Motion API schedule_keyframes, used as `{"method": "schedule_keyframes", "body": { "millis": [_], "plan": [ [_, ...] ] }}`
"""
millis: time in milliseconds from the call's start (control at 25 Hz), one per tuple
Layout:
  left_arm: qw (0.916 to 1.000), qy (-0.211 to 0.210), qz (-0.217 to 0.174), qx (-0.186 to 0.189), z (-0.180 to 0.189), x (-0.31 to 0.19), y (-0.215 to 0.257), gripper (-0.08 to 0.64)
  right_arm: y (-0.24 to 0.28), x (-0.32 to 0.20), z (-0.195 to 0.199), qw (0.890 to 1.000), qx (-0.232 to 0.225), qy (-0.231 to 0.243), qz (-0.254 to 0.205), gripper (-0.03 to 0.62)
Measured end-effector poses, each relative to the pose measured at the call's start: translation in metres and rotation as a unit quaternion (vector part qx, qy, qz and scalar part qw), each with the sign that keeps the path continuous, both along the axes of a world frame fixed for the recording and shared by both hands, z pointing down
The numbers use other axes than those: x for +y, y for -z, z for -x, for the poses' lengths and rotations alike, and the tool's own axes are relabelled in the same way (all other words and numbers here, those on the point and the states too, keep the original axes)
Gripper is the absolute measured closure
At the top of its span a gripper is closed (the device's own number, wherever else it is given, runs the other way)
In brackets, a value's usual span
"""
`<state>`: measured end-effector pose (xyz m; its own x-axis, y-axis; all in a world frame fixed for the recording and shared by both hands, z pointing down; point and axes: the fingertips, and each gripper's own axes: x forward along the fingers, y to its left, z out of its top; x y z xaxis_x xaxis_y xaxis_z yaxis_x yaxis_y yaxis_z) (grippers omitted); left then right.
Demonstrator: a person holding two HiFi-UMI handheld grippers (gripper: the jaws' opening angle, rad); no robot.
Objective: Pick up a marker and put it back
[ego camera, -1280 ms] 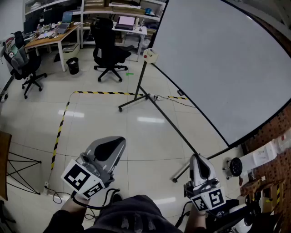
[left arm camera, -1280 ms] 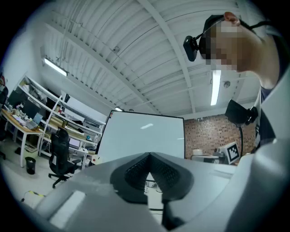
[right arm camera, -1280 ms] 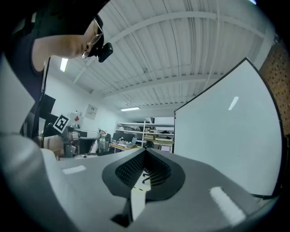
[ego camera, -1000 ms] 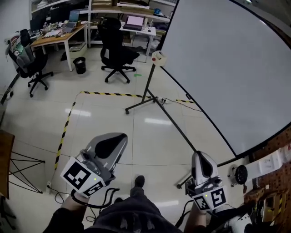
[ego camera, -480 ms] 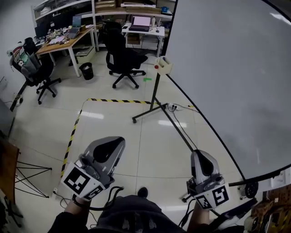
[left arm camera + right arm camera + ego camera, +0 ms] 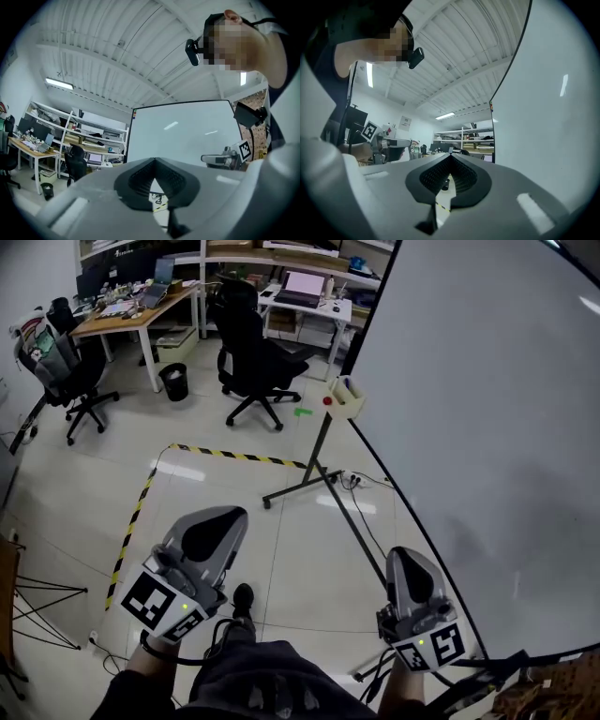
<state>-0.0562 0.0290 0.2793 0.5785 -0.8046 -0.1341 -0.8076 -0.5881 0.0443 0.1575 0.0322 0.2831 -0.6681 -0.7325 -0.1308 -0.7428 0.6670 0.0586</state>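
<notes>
- The whiteboard stands on a dark metal stand and fills the right side of the head view.
- The left gripper is held level, well out from the whiteboard's face. Its own view shows the two dark pads meeting at their tips with nothing between them.
- The right gripper is close to the whiteboard's lower edge, also level. Its pads are pressed together and it is empty.
- A small beige tray sits at the whiteboard's far lower corner, with a red thing at its side.
- No marker can be told apart at this size; whether one lies in that tray I cannot tell.
- A yellow-and-black floor tape runs out from the whiteboard's stand.
- A black office chair and a wooden desk stand beyond the whiteboard's far end.
</notes>
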Motion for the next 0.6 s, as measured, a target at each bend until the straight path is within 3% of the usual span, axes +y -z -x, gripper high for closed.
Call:
{"method": "schedule_keyframes", "body": {
  "millis": [360, 600],
  "plan": [
    [0.9976, -0.069, 0.003, 0.001, 0.038, -0.143, 0.004, 0.554, 0.012, -0.127, 0.049, 0.998, 0.030, -0.057, -0.010, 0.591],
    [0.9960, -0.089, 0.006, 0.004, 0.049, -0.217, 0.011, 0.554, 0.021, -0.190, 0.062, 0.997, 0.025, -0.074, -0.004, 0.591]
  ]
}}
